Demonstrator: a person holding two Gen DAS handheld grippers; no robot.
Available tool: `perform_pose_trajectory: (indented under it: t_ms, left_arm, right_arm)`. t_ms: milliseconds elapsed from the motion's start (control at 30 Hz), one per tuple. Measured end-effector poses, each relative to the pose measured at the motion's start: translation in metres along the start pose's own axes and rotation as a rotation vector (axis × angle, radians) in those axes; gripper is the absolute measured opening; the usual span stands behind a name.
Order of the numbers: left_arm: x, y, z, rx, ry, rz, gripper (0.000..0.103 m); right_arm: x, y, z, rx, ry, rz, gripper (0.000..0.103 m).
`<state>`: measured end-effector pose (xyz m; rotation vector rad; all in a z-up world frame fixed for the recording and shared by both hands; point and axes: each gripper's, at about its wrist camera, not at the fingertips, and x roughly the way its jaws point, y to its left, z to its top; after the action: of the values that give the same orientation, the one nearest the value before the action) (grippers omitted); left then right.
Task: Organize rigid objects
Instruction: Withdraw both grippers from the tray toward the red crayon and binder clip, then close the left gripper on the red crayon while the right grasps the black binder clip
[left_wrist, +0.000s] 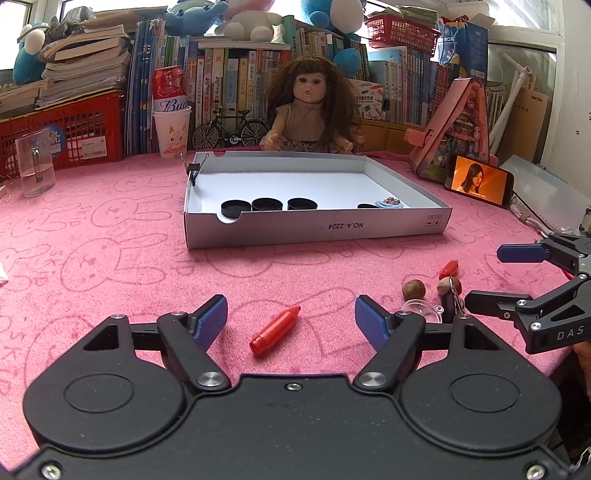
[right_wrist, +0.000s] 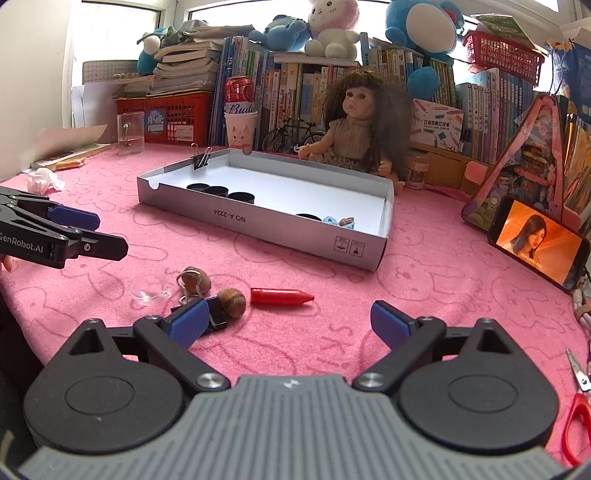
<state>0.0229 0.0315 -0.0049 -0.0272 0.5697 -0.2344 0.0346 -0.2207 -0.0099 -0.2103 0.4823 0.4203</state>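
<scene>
While both open tongs, left gripper (left_wrist: 291, 322) and right gripper (right_wrist: 288, 321), are hovering, left is bracketing lower-centre crayon (left_wrist: 274, 330); next: closing, carrying to box (left_wrist: 436, 218).

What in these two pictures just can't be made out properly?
- Fourth black cap in the white box: the front wall hides most of it, both views.
- Small black item: right gripper's finger covers part of it.
- Red-handled scissors: cut off by the right wrist view's edge.
- Book spines: titles too small.

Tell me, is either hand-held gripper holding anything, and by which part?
Nothing is held. The left hand-held gripper stands open around the red plastic crayon; the right hand-held gripper is open and empty.
</scene>
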Motion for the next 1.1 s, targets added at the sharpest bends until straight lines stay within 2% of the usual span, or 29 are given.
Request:
perform_pose_trajectory:
  t_ms: [167,367,433,667,833,1100]
  left_arm:
    - [-0.004,-0.004,-0.004,0.021,0.003,-0.007,0.055]
    - [-0.007,-0.004,-0.008,0.012,0.018,-0.016,0.032]
    - [-0.007,-0.004,-0.009,0.013,0.019,-0.012,0.029]
    - [-0.006,-0.006,-0.009,0.015,0.018,-0.01,0.013]
    - [-0.005,-0.008,-0.008,-0.001,0.015,-0.013,0.01]
    - [-0.003,-0.007,0.001,-0.025,-0.011,-0.006,0.009]
  right_arm:
    - [0.0,0.012,-0.002,-0.057,0.001,0.042,0.096]
    - [-0.003,0.028,-0.003,-0.093,0.025,0.122,0.074]
    - [-0.003,0.031,-0.003,-0.095,0.025,0.141,0.069]
    - [0.0,0.035,-0.002,-0.088,0.018,0.144,0.062]
    - [0.003,0.038,-0.001,-0.069,0.004,0.14,0.042]
    - [-0.001,0.035,0.005,-0.035,-0.043,0.079,0.041]
